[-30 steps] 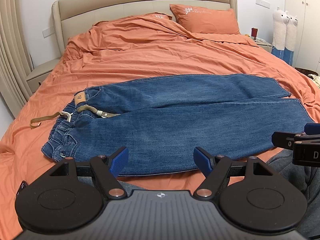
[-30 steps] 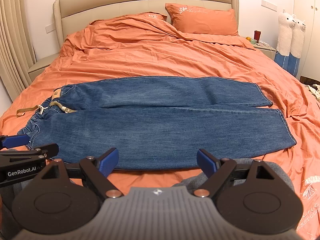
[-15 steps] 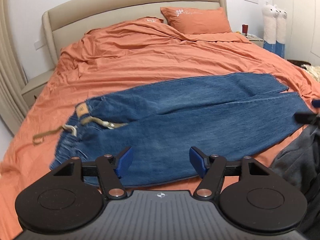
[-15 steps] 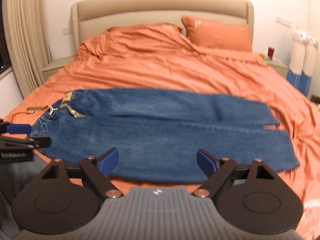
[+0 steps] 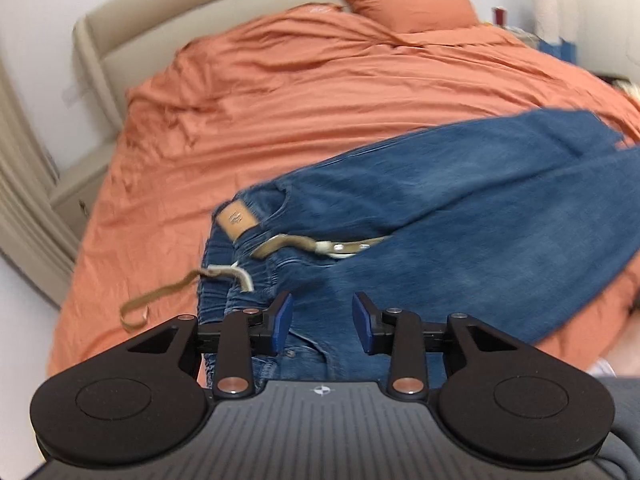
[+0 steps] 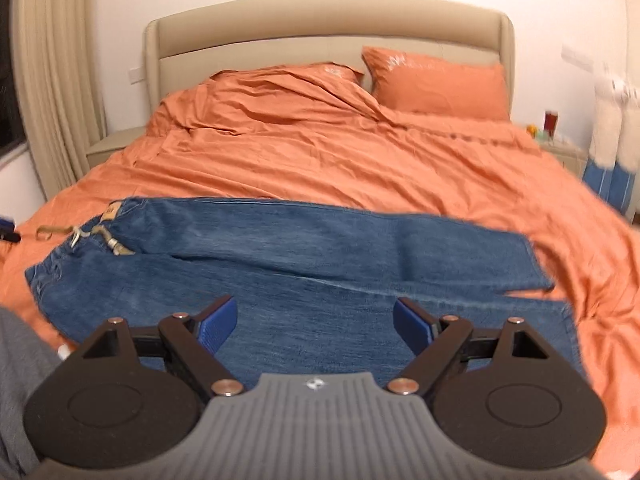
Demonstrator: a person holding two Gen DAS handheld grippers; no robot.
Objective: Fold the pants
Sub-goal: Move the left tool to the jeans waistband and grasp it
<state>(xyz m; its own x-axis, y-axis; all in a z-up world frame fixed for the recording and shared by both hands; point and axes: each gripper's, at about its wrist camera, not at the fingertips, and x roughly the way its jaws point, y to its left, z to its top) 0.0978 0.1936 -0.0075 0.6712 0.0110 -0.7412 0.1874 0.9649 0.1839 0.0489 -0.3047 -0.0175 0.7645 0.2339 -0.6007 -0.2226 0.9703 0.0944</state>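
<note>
Left wrist view: the left gripper [image 5: 322,323] had just been closing its fingers, still apart, nothing pinched. Beyond them lay the soft, heavy pants [image 5: 460,232]; the thick waistband [image 5: 240,300] looked best to grab. The right gripper [image 6: 316,322] fingers stood wide apart.

From my right wrist camera, the right gripper [image 6: 315,320] sits at six o'clock with its blue pads [image 6: 218,322] spread wide and nothing between them. Just beyond it the jeans [image 6: 304,264] lie flat across the orange bedspread [image 6: 340,152], waistband toward nine o'clock, leg hems toward three. A tan belt [image 6: 108,240] trails out of the waistband at nine o'clock. An orange pillow [image 6: 436,84] leans against the beige headboard [image 6: 328,24] at one o'clock. Grey clothing [image 6: 18,360] fills my seven o'clock corner.
</note>
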